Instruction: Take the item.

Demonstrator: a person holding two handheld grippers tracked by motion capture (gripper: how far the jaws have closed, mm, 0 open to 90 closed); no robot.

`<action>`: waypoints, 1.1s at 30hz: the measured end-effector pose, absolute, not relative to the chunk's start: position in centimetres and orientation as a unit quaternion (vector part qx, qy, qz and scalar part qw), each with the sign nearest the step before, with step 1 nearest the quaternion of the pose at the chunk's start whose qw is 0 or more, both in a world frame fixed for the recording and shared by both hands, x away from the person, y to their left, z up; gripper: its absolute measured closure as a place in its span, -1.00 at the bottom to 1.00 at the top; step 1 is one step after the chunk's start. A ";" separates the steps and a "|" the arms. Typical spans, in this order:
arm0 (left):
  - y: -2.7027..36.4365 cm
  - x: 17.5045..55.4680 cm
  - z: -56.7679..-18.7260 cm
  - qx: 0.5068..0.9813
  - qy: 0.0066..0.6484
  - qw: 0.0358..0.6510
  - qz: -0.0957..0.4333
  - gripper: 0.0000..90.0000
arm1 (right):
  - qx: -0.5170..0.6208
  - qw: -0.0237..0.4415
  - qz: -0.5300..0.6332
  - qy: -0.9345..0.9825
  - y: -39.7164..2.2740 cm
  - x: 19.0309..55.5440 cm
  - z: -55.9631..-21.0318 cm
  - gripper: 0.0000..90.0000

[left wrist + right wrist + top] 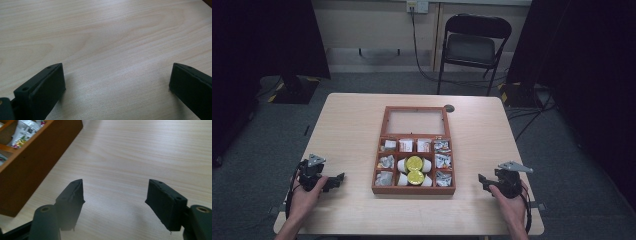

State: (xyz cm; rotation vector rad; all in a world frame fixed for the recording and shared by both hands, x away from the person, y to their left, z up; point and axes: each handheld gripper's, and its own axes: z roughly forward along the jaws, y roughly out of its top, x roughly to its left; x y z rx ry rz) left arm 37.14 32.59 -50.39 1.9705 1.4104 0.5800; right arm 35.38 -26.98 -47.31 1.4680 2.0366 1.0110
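Right now both tongs idle on the bench (pixel 352 115), nothing held. Left tongs (pixel 338 178) sit left of the box (pixel 413 190), jaws spread wide over bare wood in the left gripper view. Right tongs (pixel 482 179) sit right of it, jaws also wide apart; box wall (pixel 30 167) is near the left edge of the right gripper view.

Box is mid-bench, lid (pixel 415 122) folded back flat behind it. Compartments hold sachets (pixel 442 162) along the sides and back; two pots (pixel 414 163) with yellow tops lie in the middle cells.

Handling guess: box is stiff wood, likely moderate weight, won't flex. Lid looks glass-paned, so fragile; lift it by the frame's far rail, not the pane. Sachets light, crinkly, slippery; pinch an edge. Pots light, round, could roll; grip across the body, not the top.
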 end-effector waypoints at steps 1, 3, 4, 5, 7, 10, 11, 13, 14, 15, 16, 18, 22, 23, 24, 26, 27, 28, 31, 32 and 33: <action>32.6 37.1 -50.4 0.749 0.536 0.319 0.221 -1.00 | 0.526 0.214 0.369 0.736 -26.8 35.3 -47.2 -0.32; 32.6 37.1 -50.4 0.750 0.536 0.319 0.221 -1.00 | 0.520 0.212 0.375 0.738 -26.6 35.2 -46.9 -0.27; 32.6 37.1 -50.4 0.750 0.536 0.319 0.221 -1.00 | 0.520 0.212 0.375 0.738 -26.6 35.2 -46.9 -0.27; 32.6 37.1 -50.4 0.749 0.536 0.319 0.221 -1.00 | 0.516 0.211 0.379 0.739 -26.4 35.2 -46.8 -0.27; 32.6 37.1 -50.4 0.750 0.536 0.319 0.221 -1.00 | 0.504 0.208 0.388 0.743 -25.9 35.3 -46.5 -0.25; 32.6 37.1 -50.4 0.750 0.536 0.319 0.221 -1.00 | 0.496 0.205 0.390 0.748 -25.6 35.3 -46.4 -0.21; 32.6 37.1 -50.4 0.750 0.536 0.319 0.221 -1.00 | 0.495 0.202 0.393 0.748 -25.5 35.3 -46.4 -0.21; 32.6 37.1 -50.4 0.750 0.536 0.319 0.221 -1.00 | 0.492 0.196 0.402 0.747 -25.4 35.4 -46.2 -0.20; 32.6 37.1 -50.4 0.750 0.536 0.319 0.221 -1.00 | 0.492 0.195 0.404 0.747 -25.4 35.4 -46.1 -0.19; 32.6 37.1 -50.4 0.749 0.536 0.319 0.221 -1.00 | 0.490 0.192 0.407 0.747 -25.4 35.4 -46.0 -0.18; 32.6 37.1 -50.4 0.749 0.536 0.319 0.221 -1.00 | 0.488 0.190 0.409 0.747 -25.3 35.4 -45.8 -0.15; 32.6 37.1 -50.4 0.750 0.536 0.319 0.221 -1.00 | 0.483 0.189 0.414 0.748 -25.1 35.3 -45.5 -0.15; 32.6 37.1 -50.4 0.750 0.536 0.319 0.221 -1.00 | 0.479 0.186 0.422 0.747 -24.9 35.3 -45.0 -0.14; 32.6 37.1 -50.4 0.749 0.536 0.319 0.221 -1.00 | 0.475 0.185 0.424 0.748 -24.8 35.3 -44.8 -0.14; 32.6 37.1 -50.4 0.749 0.536 0.319 0.221 -1.00 | 0.475 0.185 0.424 0.748 -24.8 35.3 -44.8 -0.14; 32.6 37.1 -50.4 0.749 0.536 0.319 0.221 -1.00 | 0.473 0.183 0.427 0.749 -24.5 35.5 -44.6 -0.14; 32.6 37.1 -50.4 0.749 0.536 0.319 0.221 -1.00 | 0.472 0.181 0.429 0.749 -24.5 35.5 -44.5 -0.13; 32.6 37.1 -50.4 0.749 0.536 0.319 0.221 -1.00 | 0.472 0.181 0.429 0.749 -24.5 35.5 -44.5 -0.13; 32.6 37.1 -50.4 0.750 0.536 0.319 0.221 -1.00 | 0.470 0.174 0.434 0.748 -24.0 35.7 -44.4 -0.14; 32.6 37.1 -50.4 0.750 0.536 0.319 0.221 -1.00 | 0.467 0.172 0.437 0.749 -23.6 35.7 -44.3 -0.13; 32.6 37.1 -50.4 0.749 0.536 0.319 0.221 -1.00 | 0.467 0.172 0.437 0.749 -23.6 35.7 -44.3 -0.13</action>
